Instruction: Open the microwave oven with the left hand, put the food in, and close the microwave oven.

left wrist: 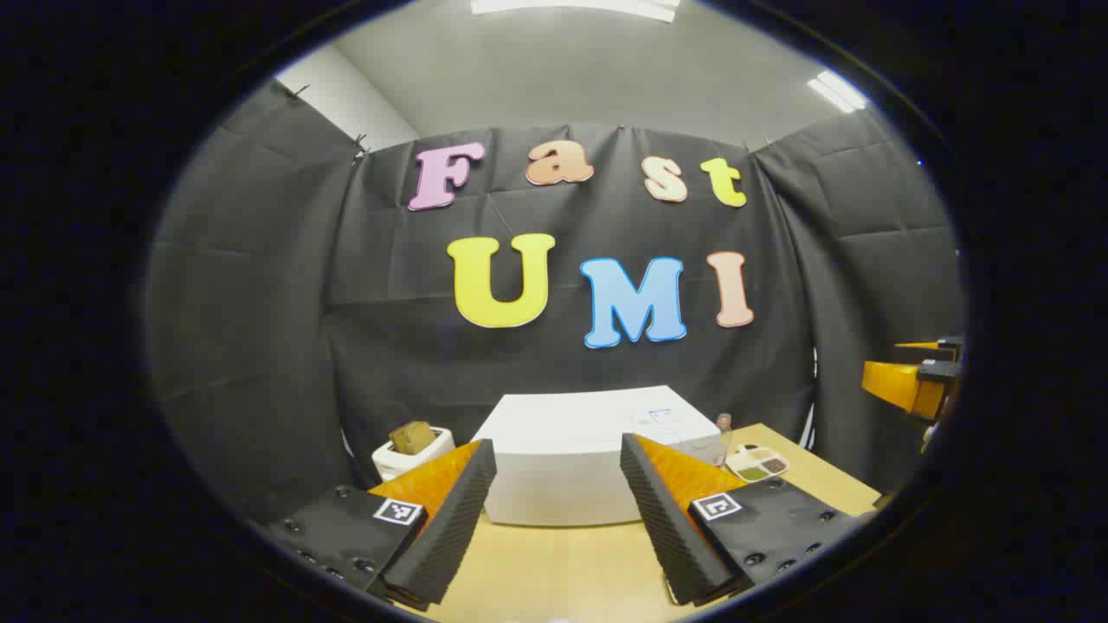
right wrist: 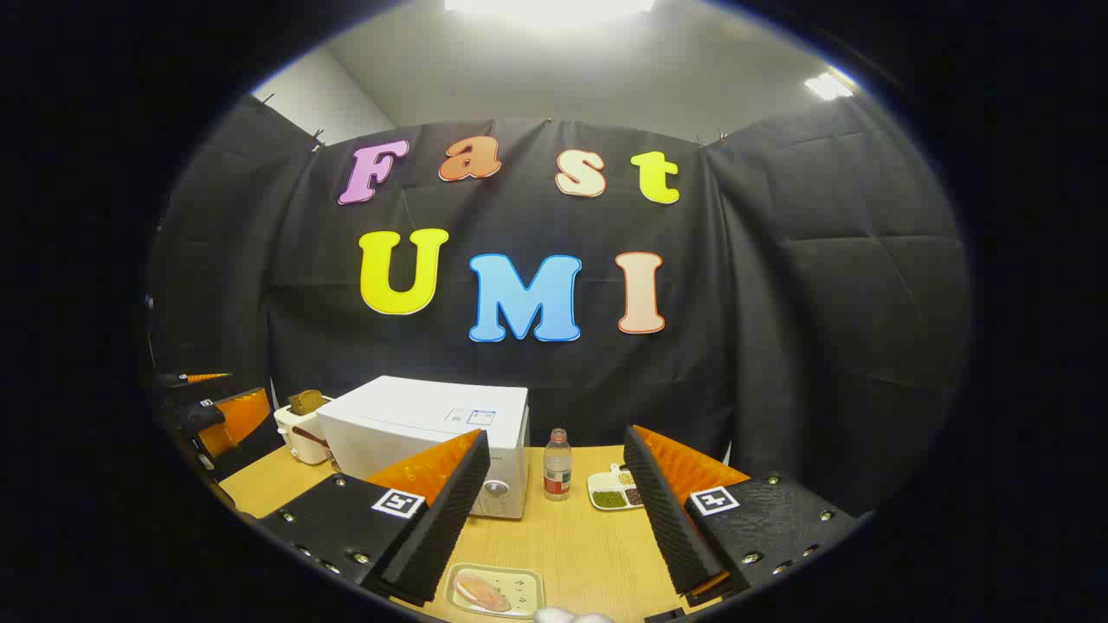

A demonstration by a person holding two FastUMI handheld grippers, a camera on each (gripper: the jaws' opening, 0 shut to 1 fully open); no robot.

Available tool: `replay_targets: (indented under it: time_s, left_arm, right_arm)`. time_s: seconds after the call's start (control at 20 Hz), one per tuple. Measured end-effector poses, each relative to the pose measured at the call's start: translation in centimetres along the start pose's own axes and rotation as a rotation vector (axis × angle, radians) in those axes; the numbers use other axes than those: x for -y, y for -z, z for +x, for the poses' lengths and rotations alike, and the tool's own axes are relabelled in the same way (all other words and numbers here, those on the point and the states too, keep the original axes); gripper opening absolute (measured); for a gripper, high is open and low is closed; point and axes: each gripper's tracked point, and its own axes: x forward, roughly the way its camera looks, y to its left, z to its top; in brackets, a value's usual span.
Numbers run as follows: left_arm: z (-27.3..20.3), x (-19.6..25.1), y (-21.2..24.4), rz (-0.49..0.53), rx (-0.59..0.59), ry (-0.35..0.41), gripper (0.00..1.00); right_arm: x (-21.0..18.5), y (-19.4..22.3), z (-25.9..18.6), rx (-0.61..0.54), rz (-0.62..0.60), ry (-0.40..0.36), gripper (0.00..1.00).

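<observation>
I judge the task has not begun: the microwave oven (left wrist: 563,459) looks shut and neither of my grippers touches anything. Opening it comes first, and that falls to my left gripper (left wrist: 558,519), which hangs above the wooden table (left wrist: 554,571) with jaws spread wide and empty, the white oven framed between them but well apart. The next move, as I read it, calls for bringing that gripper in to the door's edge or handle, which I cannot make out from here.

The oven is a plain white box standing near the back of the table against the black cloth wall; in the right gripper view its dial (right wrist: 495,489) shows on the front, right side.

My right gripper (right wrist: 554,519) is likewise wide open and empty. Just below it lies the food, a pinkish piece on a small pale tray (right wrist: 495,591) at the table's near edge.

Smaller things: a toaster (right wrist: 299,430) with bread left of the oven, a bottle (right wrist: 557,465) just right of it, and a divided dish (right wrist: 616,491) of beans beyond.
</observation>
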Motion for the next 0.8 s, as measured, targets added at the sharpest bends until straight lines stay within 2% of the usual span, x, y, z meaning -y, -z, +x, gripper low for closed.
replay_targets:
  time_s: [0.15,0.2,0.25,0.3,0.35,0.4,0.5,0.65,0.8]
  left_arm:
    - [0.1,0.1,0.2,0.013,0.002,-0.001,0.98]
    - [0.3,0.4,0.4,0.007,0.0,0.004,1.0]
    - [0.5,0.5,0.5,0.008,-0.002,0.007,0.97]
    - [0.4,0.4,0.9,0.014,-0.004,0.006,1.0]
    - [0.6,0.1,1.0,0.018,-0.004,0.001,0.98]
    - [0.6,0.0,1.0,0.014,-0.008,-0.005,0.99]
    - [0.6,0.3,1.0,-0.004,-0.007,0.005,0.97]
    - [0.8,-0.2,1.4,0.022,-0.004,-0.001,0.97]
    - [1.3,0.0,2.0,0.019,-0.012,0.001,1.0]
  right_arm:
    - [-0.1,-0.1,0.2,-0.003,0.005,-0.005,0.96]
    - [0.0,0.0,0.2,-0.01,0.008,-0.007,0.95]
    - [0.2,-0.3,0.3,-0.007,0.009,-0.003,0.95]
    - [0.5,-0.6,0.4,-0.001,0.009,0.005,0.95]
    - [0.6,-0.8,0.4,0.004,0.011,0.011,0.95]
    - [0.4,-0.8,0.4,0.001,0.013,0.01,0.95]
    - [0.3,-1.0,0.2,0.01,-0.01,0.016,0.95]
    - [0.0,-0.9,0.0,0.016,-0.039,0.015,0.95]
    - [-0.4,-0.9,0.0,0.004,-0.034,0.001,0.95]
